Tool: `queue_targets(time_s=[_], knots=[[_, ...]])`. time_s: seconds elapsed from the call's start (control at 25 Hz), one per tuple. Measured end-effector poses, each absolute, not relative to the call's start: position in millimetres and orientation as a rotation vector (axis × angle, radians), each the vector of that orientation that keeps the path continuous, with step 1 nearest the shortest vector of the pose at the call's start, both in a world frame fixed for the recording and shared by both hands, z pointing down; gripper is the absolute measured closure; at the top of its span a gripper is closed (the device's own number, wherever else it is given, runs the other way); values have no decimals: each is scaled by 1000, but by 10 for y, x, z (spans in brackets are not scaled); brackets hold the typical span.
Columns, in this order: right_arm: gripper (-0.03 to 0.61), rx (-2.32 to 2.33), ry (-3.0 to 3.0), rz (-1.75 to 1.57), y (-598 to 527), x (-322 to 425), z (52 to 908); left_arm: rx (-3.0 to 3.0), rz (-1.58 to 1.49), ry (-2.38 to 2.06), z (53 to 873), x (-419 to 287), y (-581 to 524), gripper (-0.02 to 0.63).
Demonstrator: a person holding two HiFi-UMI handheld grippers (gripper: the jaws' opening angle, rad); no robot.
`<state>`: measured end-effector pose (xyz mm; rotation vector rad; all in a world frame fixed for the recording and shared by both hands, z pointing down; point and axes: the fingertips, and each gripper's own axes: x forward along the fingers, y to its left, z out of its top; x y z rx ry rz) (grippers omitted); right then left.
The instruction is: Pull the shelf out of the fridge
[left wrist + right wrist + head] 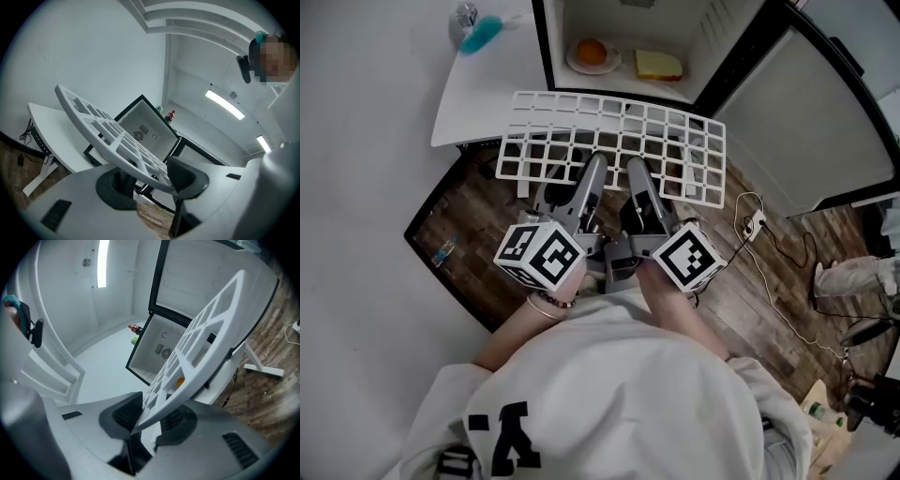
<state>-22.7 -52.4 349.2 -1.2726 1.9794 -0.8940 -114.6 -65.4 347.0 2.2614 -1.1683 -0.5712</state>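
The white grid shelf [614, 141] is out of the fridge [656, 23], held in the air above the wooden floor [459, 216], just at 6 o'clock of the open compartment in the head view. It lies roughly flat, its long side running across.

The left gripper [595, 164] and the right gripper [636, 167] reach in side by side from 6 o'clock. Each is clamped on the shelf's near edge. In the left gripper view the rim runs between the two dark pads, and the jaws stand fairly wide on it. In the right gripper view the pads pinch the rim with a narrower gap.

Inside the fridge, at 12 o'clock of the shelf, a plate [577, 64] carries an orange [592, 50]. A slice of bread [658, 64] lies just at 3 o'clock of it.

A white surface [483, 84] stands at 10 o'clock of the shelf with a blue brush [480, 36] on it. A power strip [755, 223] lies on the floor at 4 o'clock.
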Motion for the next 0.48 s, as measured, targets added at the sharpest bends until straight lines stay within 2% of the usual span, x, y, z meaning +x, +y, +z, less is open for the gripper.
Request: queue_targets(time_s=[0.48], knots=[[471,-1265,2003,-910,-170,-24,3460,2252,-587,-1189,3430,-953,-272,422]])
